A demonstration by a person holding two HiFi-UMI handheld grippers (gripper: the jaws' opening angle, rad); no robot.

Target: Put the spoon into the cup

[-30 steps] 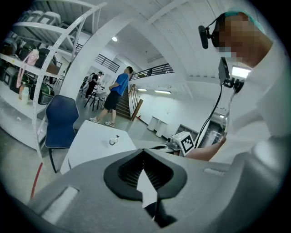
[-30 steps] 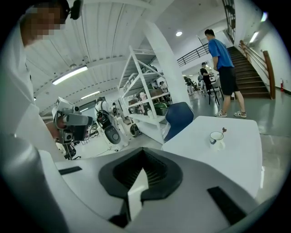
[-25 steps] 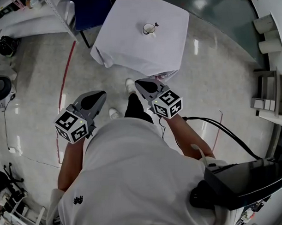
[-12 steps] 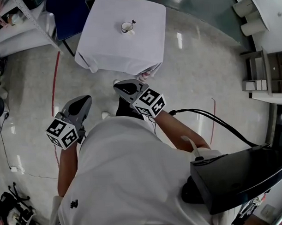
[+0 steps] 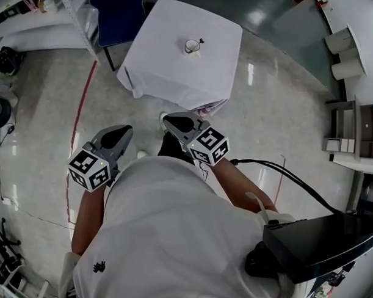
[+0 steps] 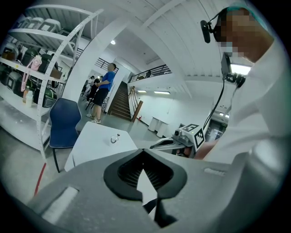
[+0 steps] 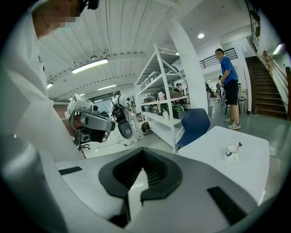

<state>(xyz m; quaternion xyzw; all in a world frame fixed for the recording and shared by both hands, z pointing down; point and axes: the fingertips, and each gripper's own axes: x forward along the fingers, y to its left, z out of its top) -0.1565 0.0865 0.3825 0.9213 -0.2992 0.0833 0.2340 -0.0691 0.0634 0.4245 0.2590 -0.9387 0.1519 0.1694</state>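
Floor (image 5: 285, 118) of pale, glossy stone fills most of the head view, crossed by a thin red line (image 5: 84, 102). A tall white shelving rack (image 7: 159, 91) rises at one side of the room. In front of it stands a small square worktop (image 5: 177, 78) under a white cloth. The person (image 5: 171, 236) in a white shirt stands well short of the worktop, holding a tool out over the floor in each hand. Another person in a blue shirt (image 7: 228, 77) stands far off, near a staircase. A blue chair (image 5: 118, 14) sits just beside the worktop's far left side.

The left tongs (image 5: 121, 132) are out to the left of the body, marker cube toward the wearer. In the left gripper view their two dark pads are pressed together at the tips with nothing between them. The right tongs (image 5: 170, 119) reach a little nearer the worktop's near edge, and the right gripper view shows the same: pads pressed together, nothing pinched. Both tools point toward the worktop and are well apart from what stands on it.

Near the middle of the cloth stands the cup (image 5: 191, 46), small and white. The spoon (image 5: 201, 41) is in it, its dark end poking up over the rim.
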